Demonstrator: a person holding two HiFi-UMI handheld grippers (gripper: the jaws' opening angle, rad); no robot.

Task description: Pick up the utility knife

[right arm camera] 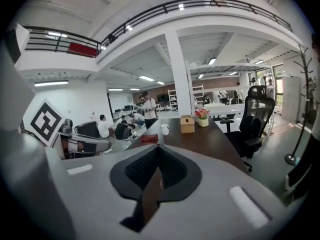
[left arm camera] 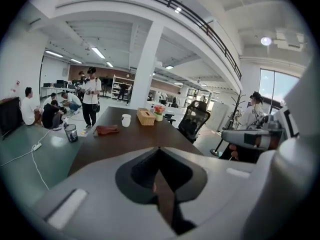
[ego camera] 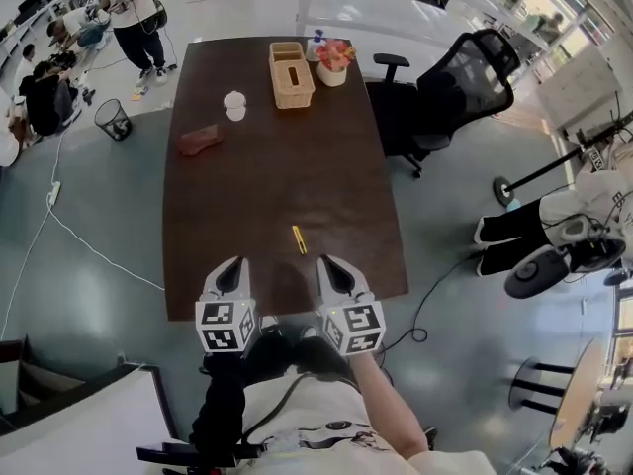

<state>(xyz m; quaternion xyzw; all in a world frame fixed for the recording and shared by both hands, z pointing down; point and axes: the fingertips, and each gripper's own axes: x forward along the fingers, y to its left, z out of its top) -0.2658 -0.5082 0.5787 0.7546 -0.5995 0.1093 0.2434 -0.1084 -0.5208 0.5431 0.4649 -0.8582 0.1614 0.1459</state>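
Left gripper [ego camera: 233, 265] and right gripper [ego camera: 333, 265] are hanging side by side over the near edge of the dark table [ego camera: 277, 181], both with jaws pressed together and nothing pinched in them. The yellow utility knife [ego camera: 299, 238] is lying flat on the table just ahead, a bit closer to the right one. Way at the back, a cup [ego camera: 234, 105] and a wicker box [ego camera: 292, 74] are sitting.
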